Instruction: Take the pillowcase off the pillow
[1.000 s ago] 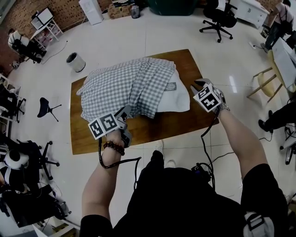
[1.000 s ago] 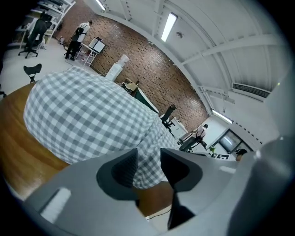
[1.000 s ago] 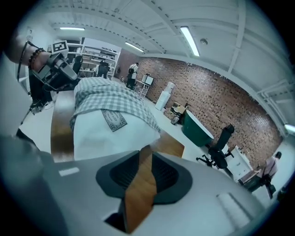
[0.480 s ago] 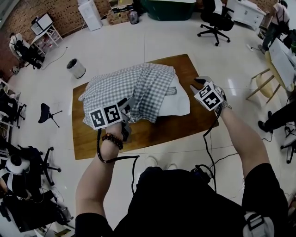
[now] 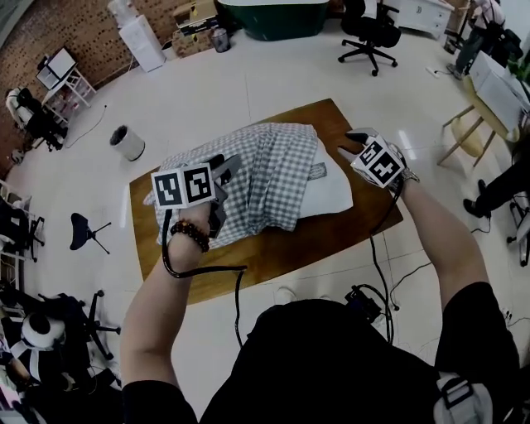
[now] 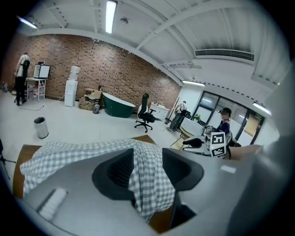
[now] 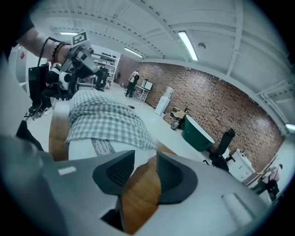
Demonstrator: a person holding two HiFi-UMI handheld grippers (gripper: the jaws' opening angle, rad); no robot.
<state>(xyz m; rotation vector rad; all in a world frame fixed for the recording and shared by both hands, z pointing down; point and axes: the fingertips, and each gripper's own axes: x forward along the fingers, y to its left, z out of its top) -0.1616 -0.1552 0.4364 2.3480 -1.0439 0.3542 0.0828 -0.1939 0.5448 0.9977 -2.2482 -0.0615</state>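
Observation:
A grey-and-white checked pillowcase [image 5: 265,174] covers most of a white pillow [image 5: 331,186] on the wooden table [image 5: 315,240]. The pillow's bare end with its label sticks out at the right. My left gripper [image 5: 225,166] is raised over the near left part of the pillowcase [image 6: 83,150]. A fold of checked cloth fills the gap between the jaws and hangs below them [image 6: 146,168]; the jaws have just been opening slightly. My right gripper [image 5: 352,141] hovers beside the pillow's far right corner [image 7: 87,150]. Its jaws have just been opening, and only bare wood shows between them [image 7: 145,168].
A white bin [image 5: 126,141] stands on the floor at the far left and a dark green tub [image 5: 273,16] at the back. An office chair [image 5: 364,33] and a wooden chair [image 5: 464,141] stand to the right. Cables trail by my feet.
My left gripper has risen and rolled, lifting the checked cloth with it over the pillow. My right gripper has lifted a little at the pillow's right corner.

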